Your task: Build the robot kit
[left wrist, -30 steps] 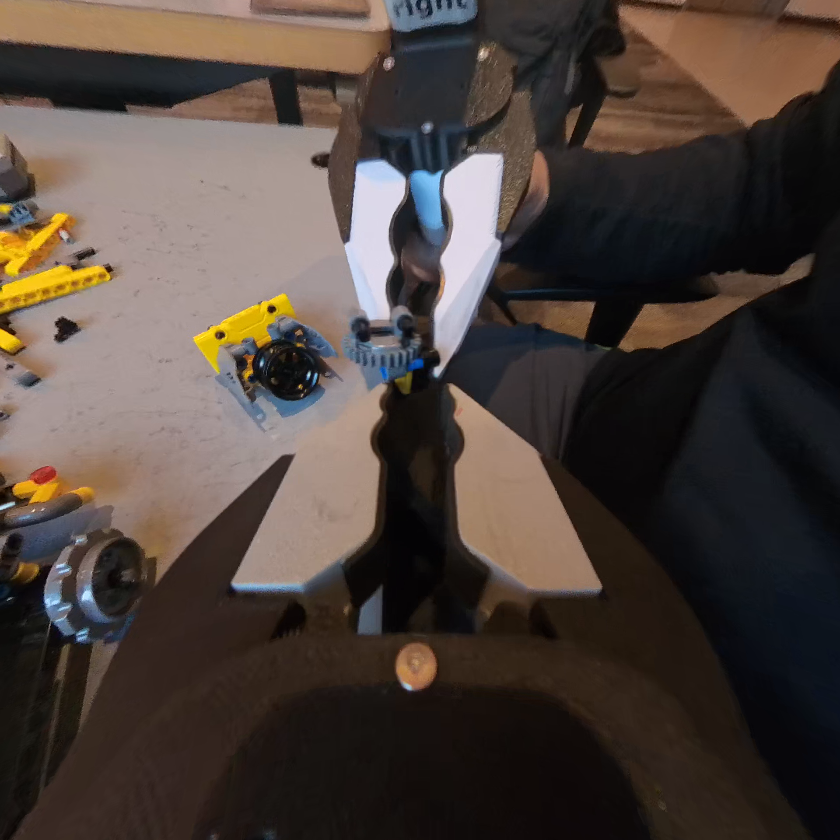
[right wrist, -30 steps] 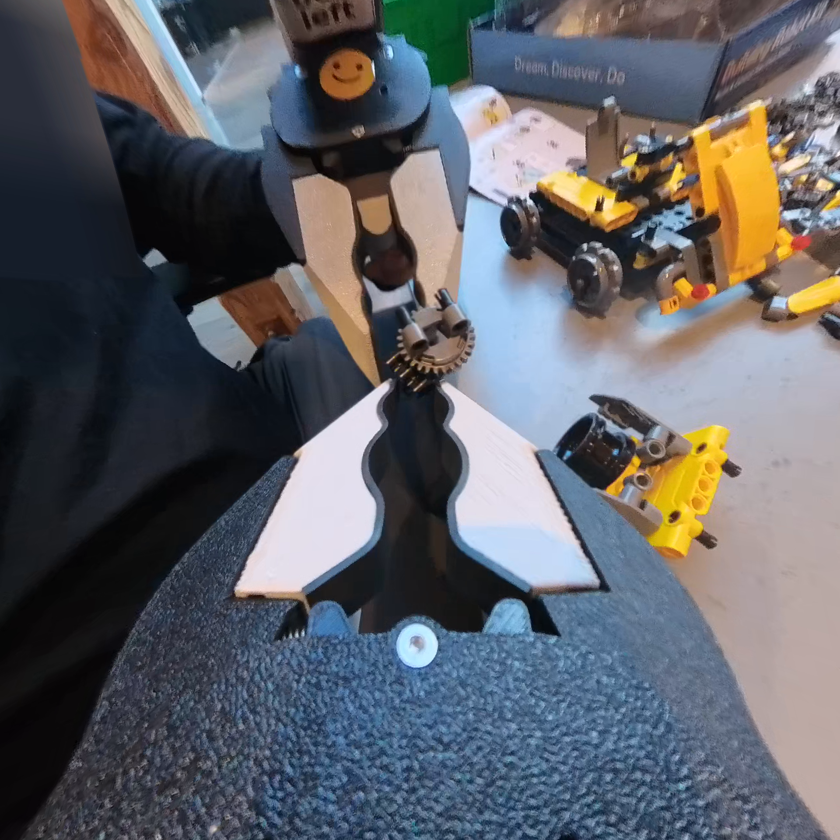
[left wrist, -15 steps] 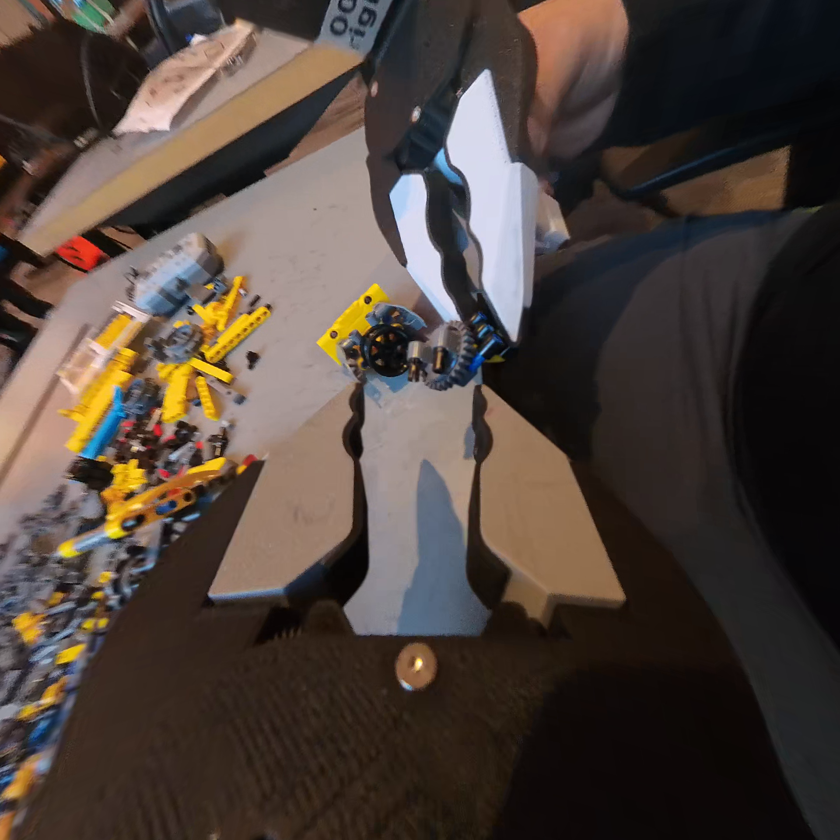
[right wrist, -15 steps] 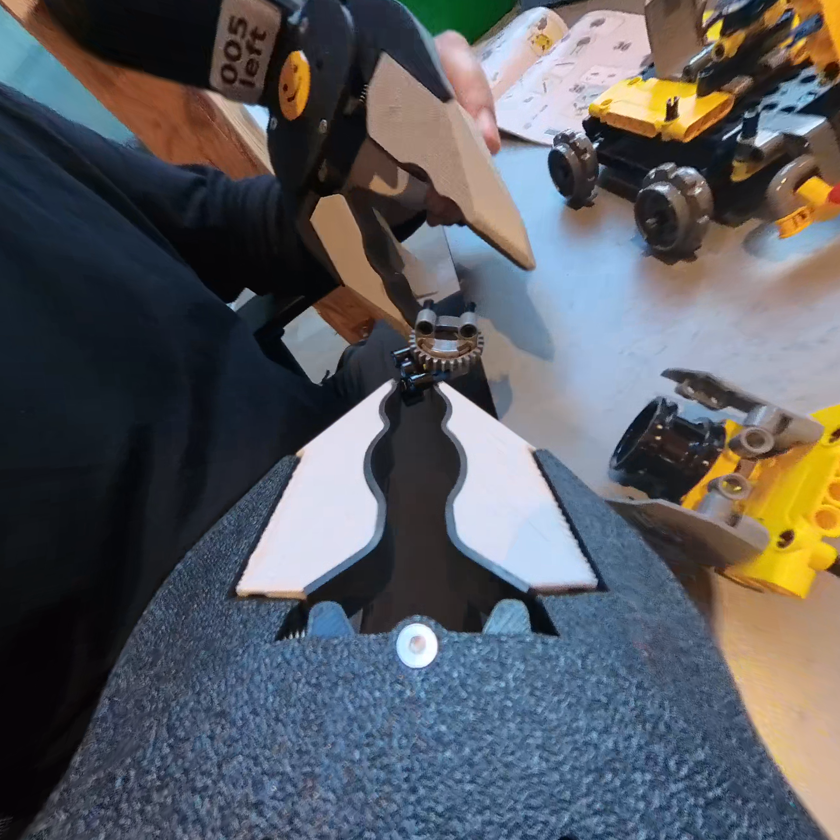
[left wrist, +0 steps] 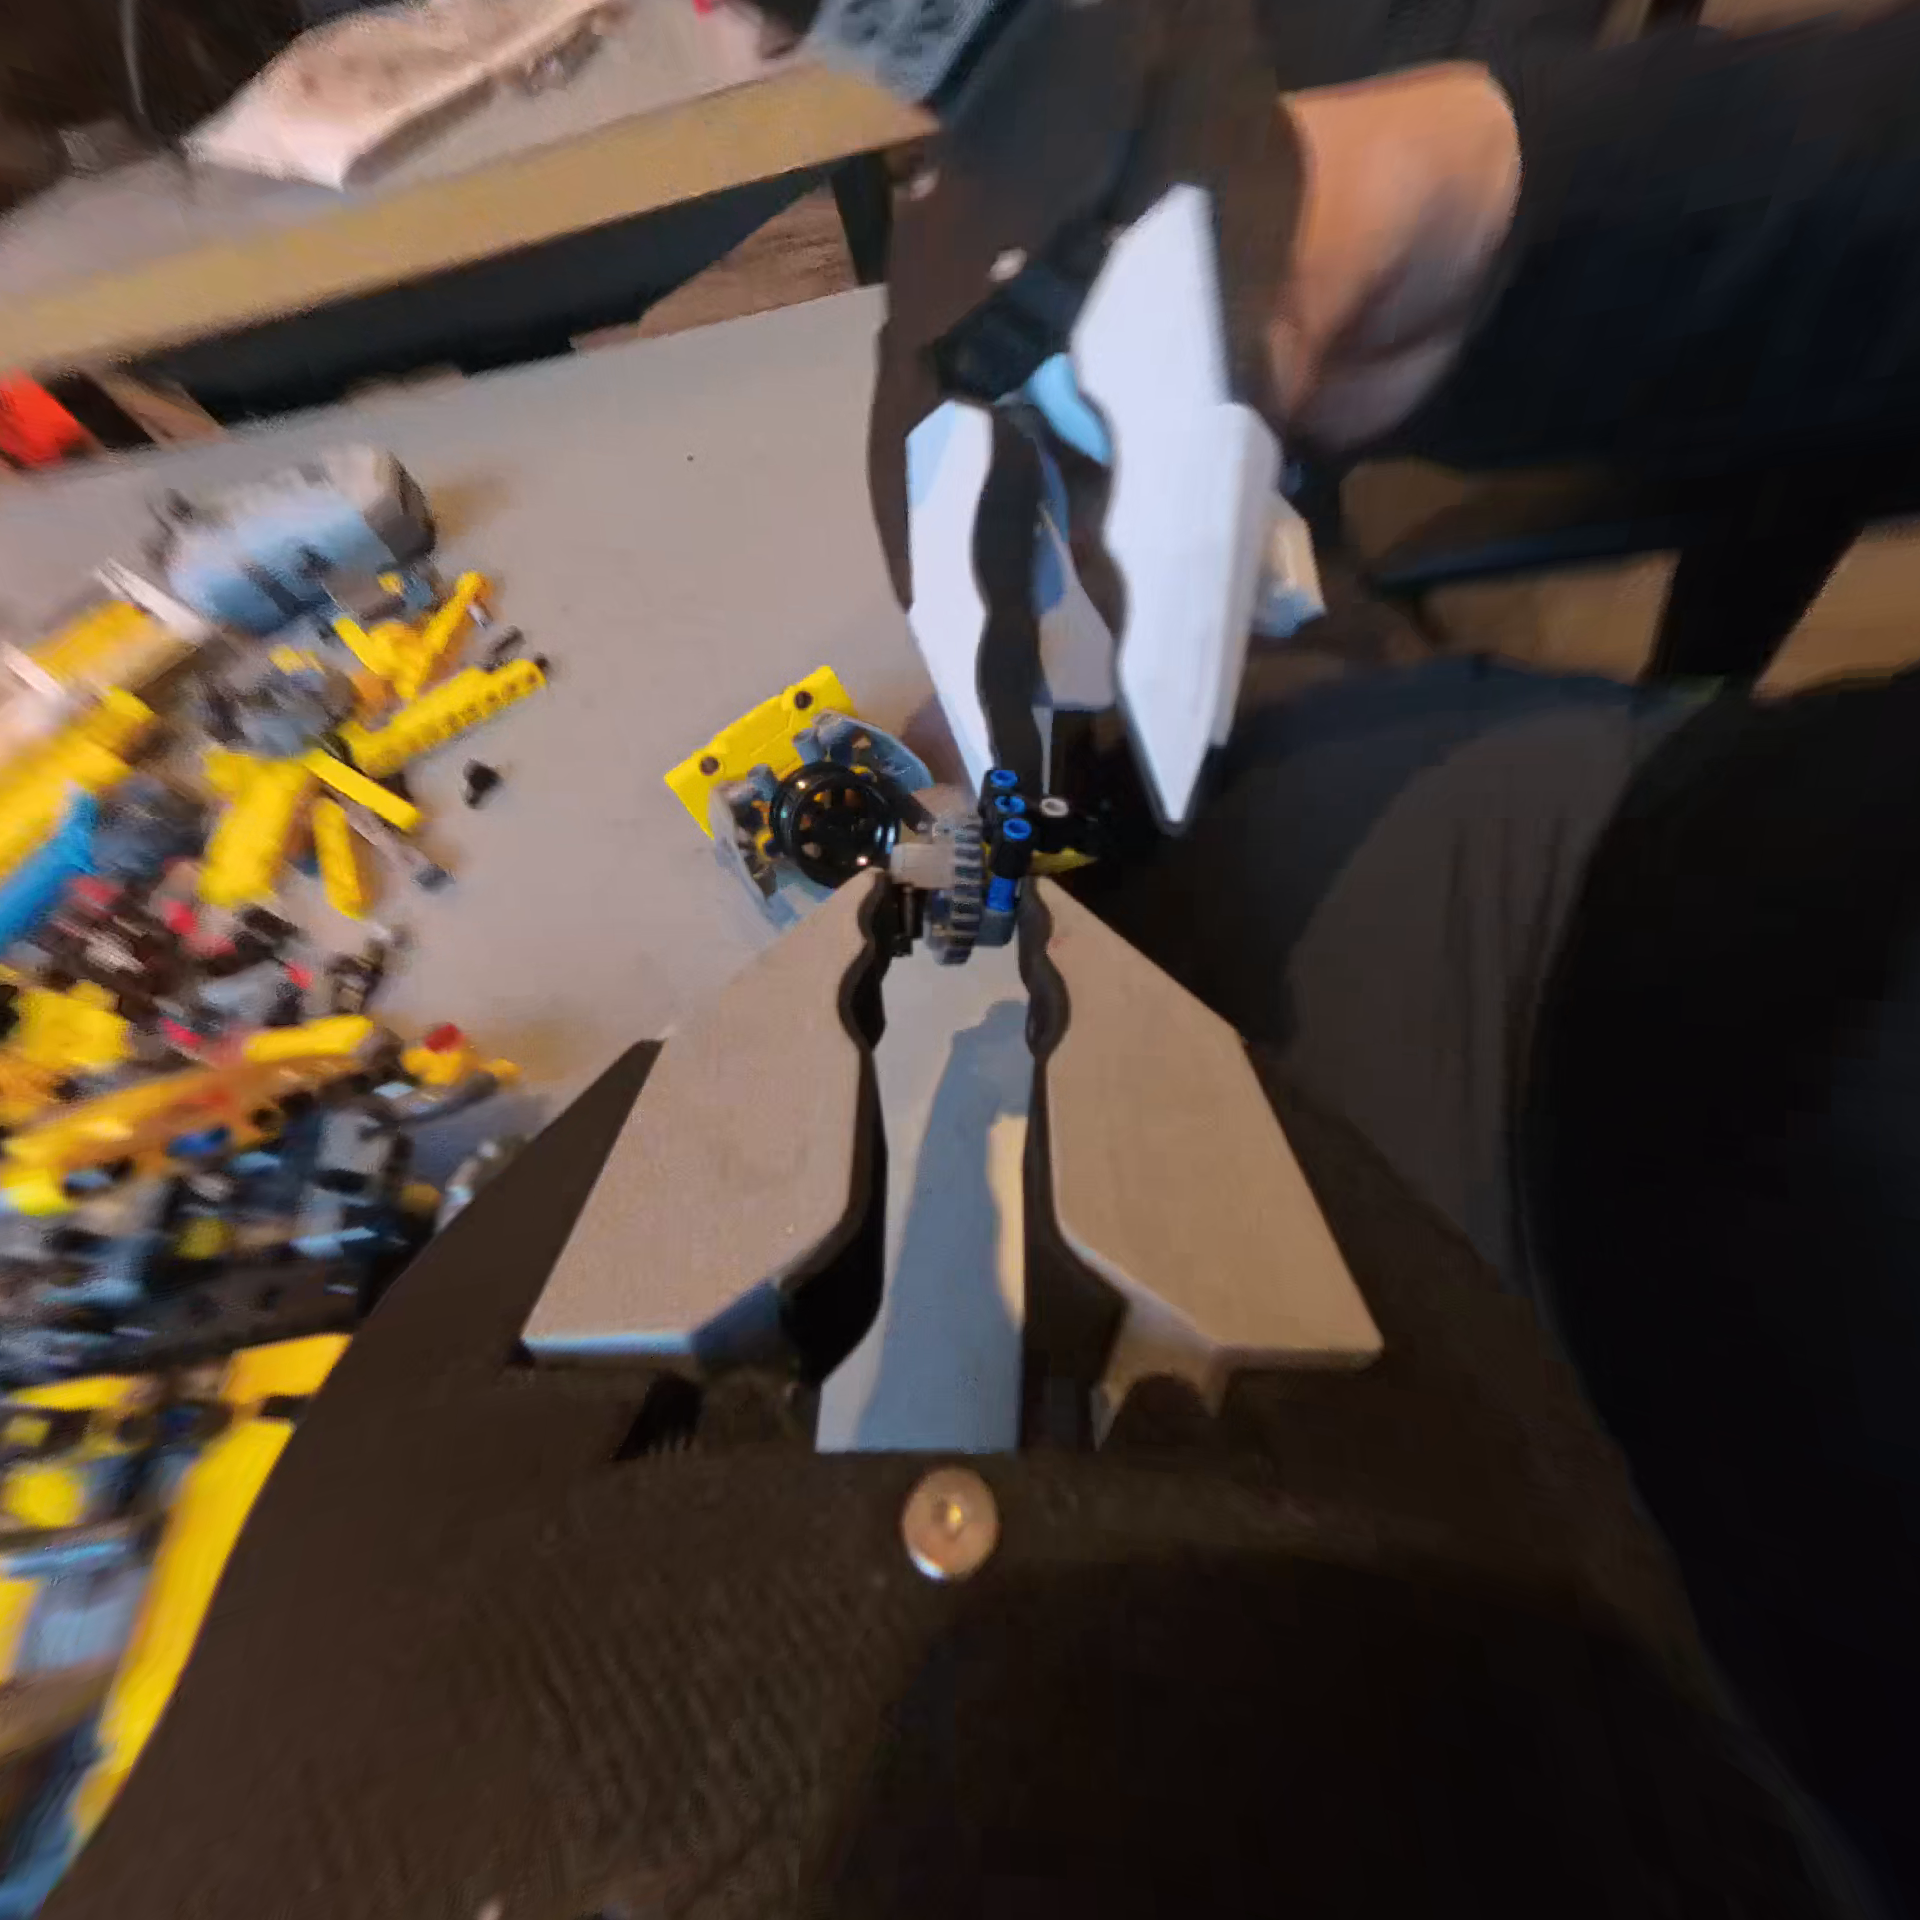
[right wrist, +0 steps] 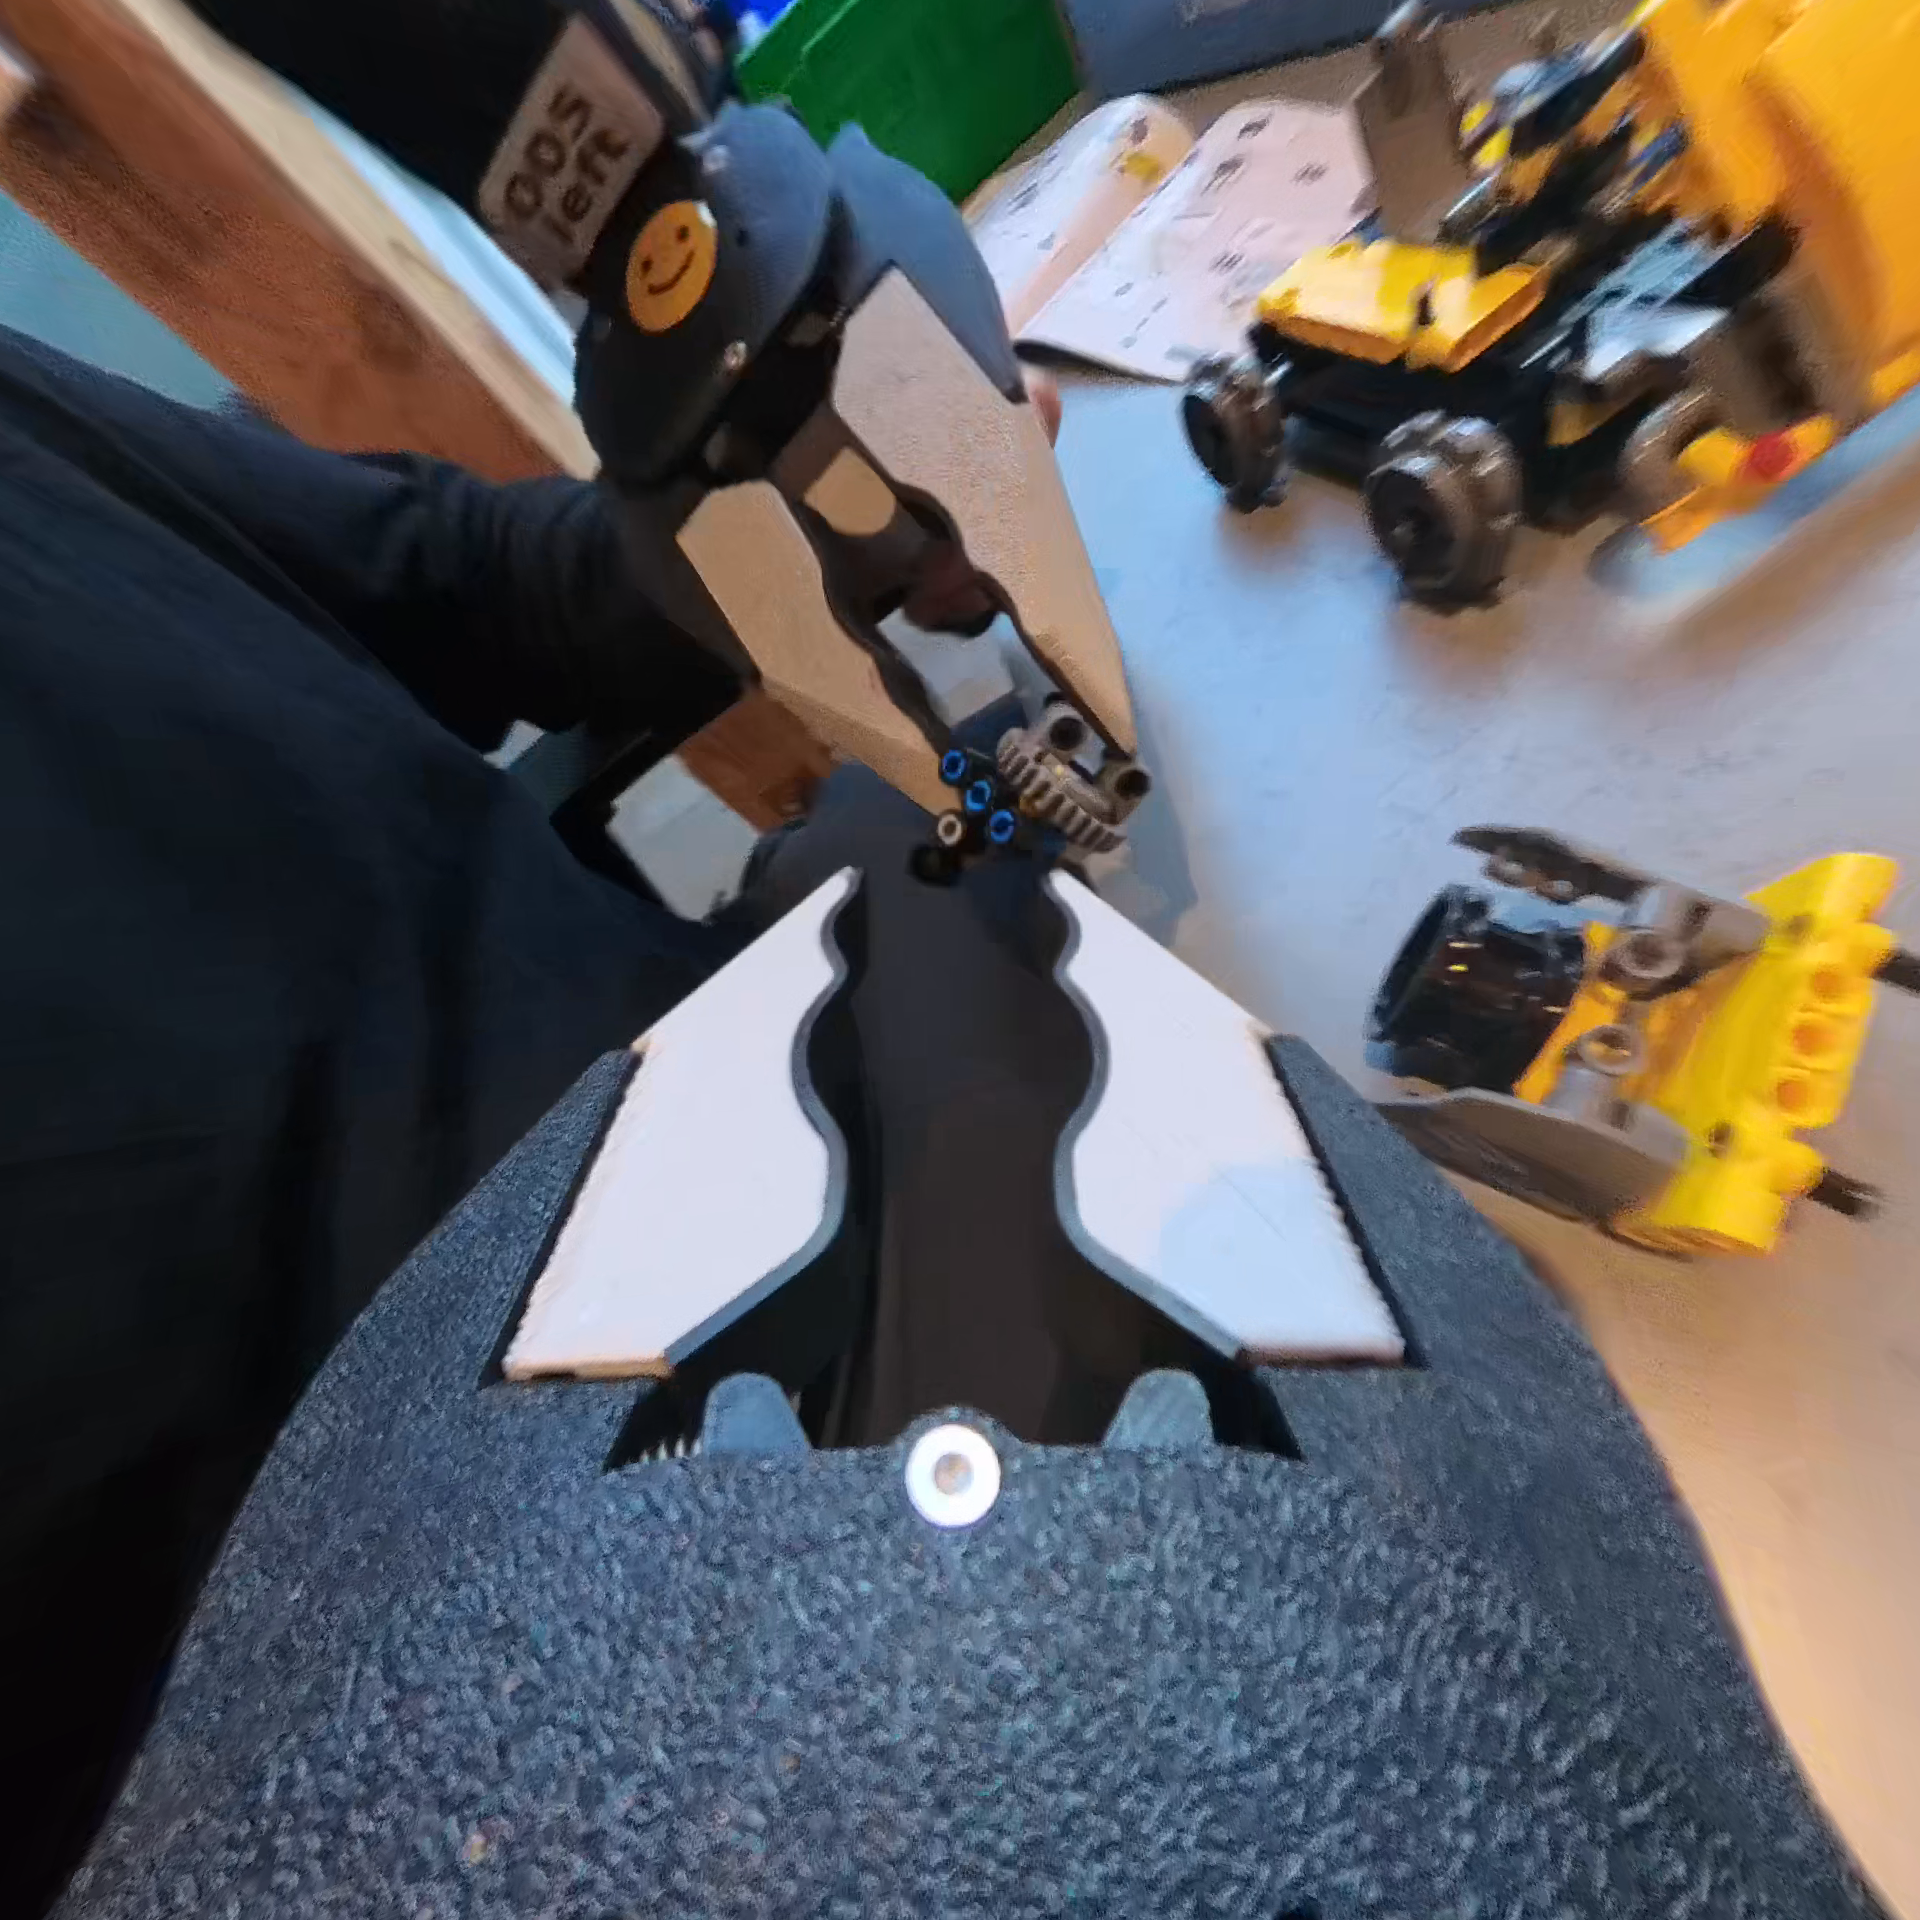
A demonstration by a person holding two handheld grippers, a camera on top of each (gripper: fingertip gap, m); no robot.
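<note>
1. Gear assembly (left wrist: 971,883), a grey toothed wheel with blue pins (right wrist: 977,795) and a black connector, hangs in the air at the near edge of the table (left wrist: 644,520). It is above the person's lap (left wrist: 1403,935) and just beside the yellow block with the black hub (left wrist: 800,800)
2. My left gripper (left wrist: 951,899) is clamped on it across the gear, by the very tips only. My right gripper (right wrist: 951,873) stands spread wide with the black end just past its tips, gripping nothing that I can see
3. My worry is that so shallow a pinch on a round toothed part may let it twist or pop out. It would then land in the lap or on the floor, not on the table
4. Both views are smeared by motion, and a knock from the right fingers could pry the pins loose
</note>
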